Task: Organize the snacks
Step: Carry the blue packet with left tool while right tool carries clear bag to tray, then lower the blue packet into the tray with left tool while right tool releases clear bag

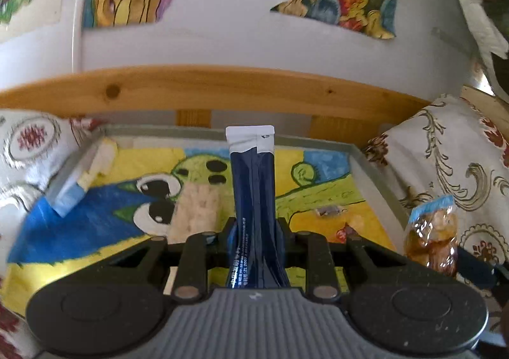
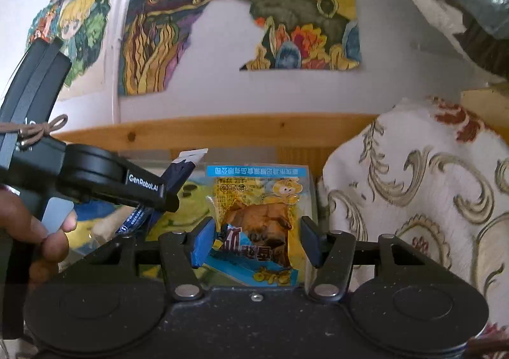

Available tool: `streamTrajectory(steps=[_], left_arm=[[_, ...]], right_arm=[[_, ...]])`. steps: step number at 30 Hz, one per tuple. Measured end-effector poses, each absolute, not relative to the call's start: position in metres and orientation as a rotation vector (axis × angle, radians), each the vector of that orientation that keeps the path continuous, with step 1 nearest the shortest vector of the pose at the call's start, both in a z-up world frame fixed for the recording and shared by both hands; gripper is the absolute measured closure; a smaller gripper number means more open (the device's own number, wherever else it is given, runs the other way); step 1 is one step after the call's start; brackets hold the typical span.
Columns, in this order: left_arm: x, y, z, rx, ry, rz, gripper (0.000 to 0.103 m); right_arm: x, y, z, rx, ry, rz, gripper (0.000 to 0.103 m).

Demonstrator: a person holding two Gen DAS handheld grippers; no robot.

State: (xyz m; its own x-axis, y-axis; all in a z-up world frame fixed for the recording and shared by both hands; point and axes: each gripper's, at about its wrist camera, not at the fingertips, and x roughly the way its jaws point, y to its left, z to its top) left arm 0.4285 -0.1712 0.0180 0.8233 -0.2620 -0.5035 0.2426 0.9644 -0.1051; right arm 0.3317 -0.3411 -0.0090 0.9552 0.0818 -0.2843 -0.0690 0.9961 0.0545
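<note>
Left gripper (image 1: 256, 225) fingers pinch a blue sachet (image 1: 253, 180) upright above the tray (image 1: 372, 174). Right gripper (image 2: 254, 238) fingers clamp a yellow packet (image 2: 261, 215) over the tray's right edge.

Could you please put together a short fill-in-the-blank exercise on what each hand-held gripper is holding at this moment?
1. The left hand-held gripper is shut on a dark ____ stick sachet with a white top.
2. The right hand-held gripper holds a yellow-and-blue snack packet between its ____ finger pads.
3. Below the sachet lies a tray lined with a cartoon ____.
4. Behind the tray runs a ____ rail.

Missing words: blue; blue; drawing; wooden
</note>
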Motion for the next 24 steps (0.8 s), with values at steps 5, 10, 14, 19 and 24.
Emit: streamTrajectory(steps=[5,10,14,19,24], left_arm=[[0.429,-0.175,0.005,0.013,0.544,-0.298,0.076],[0.43,-0.175,-0.001,0.016,0.563,-0.298,0.076],[0.43,-0.177,-0.001,0.021,0.561,-0.291,0.075],[0.429,-0.179,0.0,0.04,0.57,-0.287,0.073],[0.429,-0.177,0.004,0.013,0.596,-0.28,0.07]], right_arm=[[0.338,-0.341,-0.018,0.041,0.312,0.077,0.044],[0.342,-0.341,-0.023,0.045,0.329,0.072,0.044],[0.342,-0.337,-0.026,0.028,0.333,0.076,0.042],[0.341,-0.334,-0.027,0.017,0.337,0.084,0.038],[0.339,-0.334,-0.025,0.022,0.332,0.08,0.034]])
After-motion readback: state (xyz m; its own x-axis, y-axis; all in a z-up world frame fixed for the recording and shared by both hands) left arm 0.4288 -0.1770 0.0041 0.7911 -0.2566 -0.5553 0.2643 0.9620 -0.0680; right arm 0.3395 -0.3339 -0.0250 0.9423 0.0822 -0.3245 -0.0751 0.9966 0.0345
